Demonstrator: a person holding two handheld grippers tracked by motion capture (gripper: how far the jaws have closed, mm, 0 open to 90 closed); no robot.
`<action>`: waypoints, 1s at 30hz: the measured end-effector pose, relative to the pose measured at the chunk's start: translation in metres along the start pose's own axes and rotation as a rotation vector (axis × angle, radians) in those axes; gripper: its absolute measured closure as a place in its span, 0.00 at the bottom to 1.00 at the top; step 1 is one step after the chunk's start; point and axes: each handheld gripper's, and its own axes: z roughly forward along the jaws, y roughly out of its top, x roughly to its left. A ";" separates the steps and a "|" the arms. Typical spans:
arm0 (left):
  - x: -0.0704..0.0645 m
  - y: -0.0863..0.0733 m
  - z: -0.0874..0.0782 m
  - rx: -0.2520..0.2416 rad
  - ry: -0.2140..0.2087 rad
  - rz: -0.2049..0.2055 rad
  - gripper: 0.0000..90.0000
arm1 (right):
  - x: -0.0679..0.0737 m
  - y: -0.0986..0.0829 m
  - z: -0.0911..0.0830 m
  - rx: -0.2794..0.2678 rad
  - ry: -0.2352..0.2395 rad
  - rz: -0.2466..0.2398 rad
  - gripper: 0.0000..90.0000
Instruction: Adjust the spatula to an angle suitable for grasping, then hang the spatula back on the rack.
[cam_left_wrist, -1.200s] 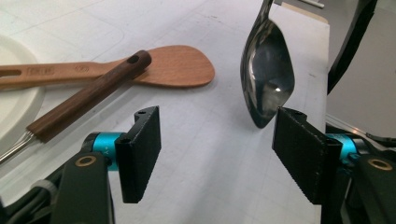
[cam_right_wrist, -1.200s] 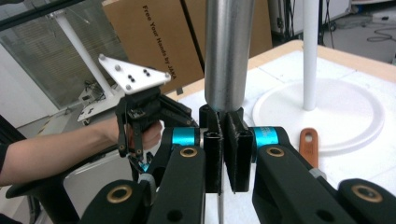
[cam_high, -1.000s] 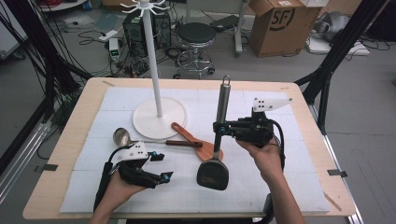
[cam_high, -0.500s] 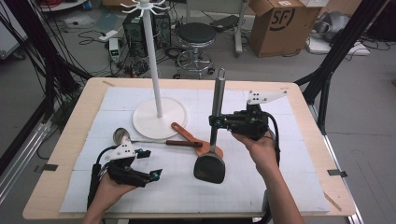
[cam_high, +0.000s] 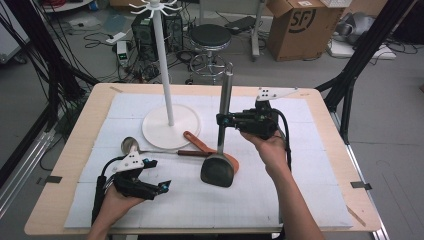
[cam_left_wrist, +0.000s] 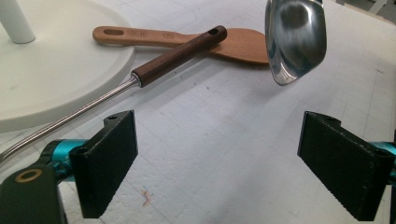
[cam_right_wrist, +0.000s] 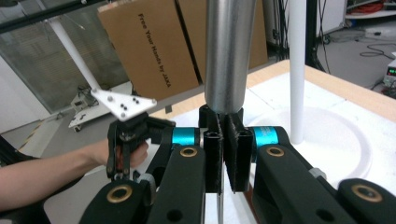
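Observation:
My right gripper (cam_high: 223, 120) is shut on the thin shank of a metal spatula (cam_high: 218, 169) and holds it upright, with the dark blade hanging just over the mat. In the right gripper view the silver spatula handle (cam_right_wrist: 229, 51) rises from the shut right gripper (cam_right_wrist: 223, 149). My left gripper (cam_high: 159, 174) rests open at the front left with nothing in it. Between the open left gripper (cam_left_wrist: 224, 163) pads I see bare mat. The spatula blade (cam_left_wrist: 295, 39) hangs beyond them. A wooden spatula (cam_high: 200, 145) and a wooden-handled metal spoon (cam_high: 131, 146) lie crossed by the stand.
A white hook stand (cam_high: 162, 65) rises from its round base (cam_high: 155, 132) at the mat's back middle. The spoon's handle (cam_left_wrist: 180, 56) lies over the wooden spatula (cam_left_wrist: 243, 44), next to the base (cam_left_wrist: 56, 60). Stool, cardboard box (cam_high: 300, 25) and cables are behind the table.
My right gripper has carried the upright spatula up and to the left, toward the stand, so the blade sits farther from the front edge. The left gripper has barely moved.

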 end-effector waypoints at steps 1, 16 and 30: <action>0.000 0.000 0.000 0.002 0.002 -0.001 0.14 | -0.001 0.001 0.002 -0.004 0.003 -0.006 0.97; 0.004 -0.004 -0.006 -0.015 0.018 -0.013 0.14 | -0.010 0.030 0.037 0.001 0.025 -0.037 0.97; 0.006 -0.005 -0.008 -0.015 0.034 -0.016 0.14 | -0.012 0.060 0.064 -0.004 0.046 -0.075 0.97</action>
